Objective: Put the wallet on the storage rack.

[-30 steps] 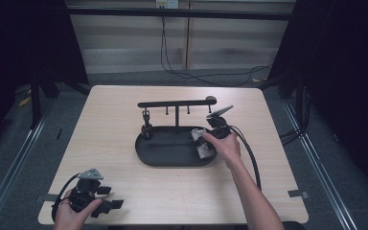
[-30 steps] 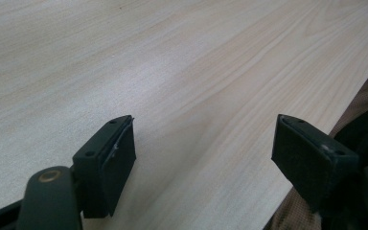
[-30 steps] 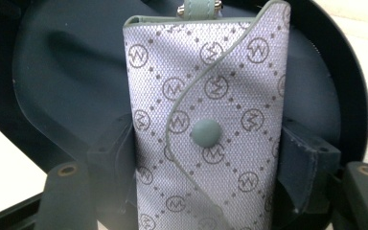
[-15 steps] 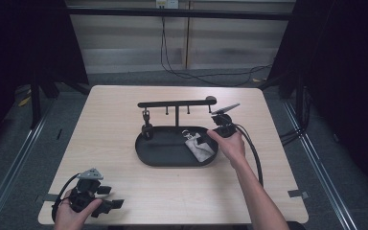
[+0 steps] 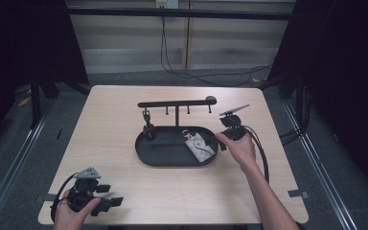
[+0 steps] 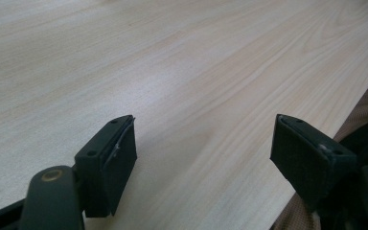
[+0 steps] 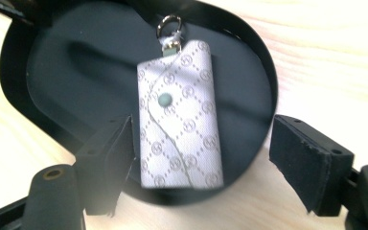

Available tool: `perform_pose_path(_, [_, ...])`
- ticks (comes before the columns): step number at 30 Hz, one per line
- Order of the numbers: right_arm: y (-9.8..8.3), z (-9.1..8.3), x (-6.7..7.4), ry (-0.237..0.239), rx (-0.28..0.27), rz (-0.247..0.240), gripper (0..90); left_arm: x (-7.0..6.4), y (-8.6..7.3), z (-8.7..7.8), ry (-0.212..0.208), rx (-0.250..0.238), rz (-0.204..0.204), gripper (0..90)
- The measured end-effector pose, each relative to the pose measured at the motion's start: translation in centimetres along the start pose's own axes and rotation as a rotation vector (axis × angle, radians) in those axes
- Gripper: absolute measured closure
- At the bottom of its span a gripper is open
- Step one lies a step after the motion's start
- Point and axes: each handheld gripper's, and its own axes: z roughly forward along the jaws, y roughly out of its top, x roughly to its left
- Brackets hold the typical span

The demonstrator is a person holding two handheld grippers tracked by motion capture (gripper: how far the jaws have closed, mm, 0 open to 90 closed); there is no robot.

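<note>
White patterned key pouch (image 7: pixel 179 117) with a snap stud and metal ring lies flat in the black oval tray (image 7: pixel 67 72), ahead of the right gripper (image 7: pixel 199 153) and framed between its two black pads, touched by neither. Jaws have just been opening; now spread, nothing pinched. Tray's near rim sits just past the pads. Left gripper (image 6: pixel 203 153) rests over the pale wooden table (image 6: pixel 172 62), near its edge, jaws spread wide, nothing between them.
</note>
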Motion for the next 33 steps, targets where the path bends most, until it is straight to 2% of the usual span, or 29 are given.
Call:
perform_pose_path(7, [-1.7,-1.2,-0.7,-0.021,-0.033,-0.013,24.0,0.2,-0.1,-0.1,0.014,-0.007,-0.02,25.1])
perform_pose_path(10, [-2.6,-1.6,-1.3,-0.011,-0.03,0.004,25.1,0.2,-0.1,-0.1,0.006,-0.01,-0.02,25.7])
perform_pose_path(13, [-3.6,-2.2,-2.1,-0.011,-0.058,0.016,25.3,0.2,-0.1,-0.1,0.015,-0.021,-0.023,25.9])
perform_pose_path(16, [-4.6,-2.8,-2.3,-0.009,-0.07,0.024,25.5,0.2,-0.1,-0.1,0.017,-0.022,-0.028,25.9])
perform_pose_path(19, [-5.8,-3.3,-2.5,-0.022,-0.088,0.018,25.5,0.2,-0.1,-0.1,0.022,0.005,-0.02,25.9])
perform_pose_path(22, [-6.8,-3.5,-2.7,-0.002,-0.1,0.024,25.9,0.2,-0.1,-0.1,0.023,-0.001,-0.016,25.9])
perform_pose_path(26, [-8.1,-3.9,-2.9,-0.002,-0.13,0.035,26.0,0.3,-0.1,-0.2,0.022,-0.017,-0.027,25.9])
perform_pose_path(33, [-11.3,-4.3,-2.3,-0.084,-0.163,-0.005,25.1,0.2,-0.1,-0.2,0.021,-0.012,-0.023,25.7])
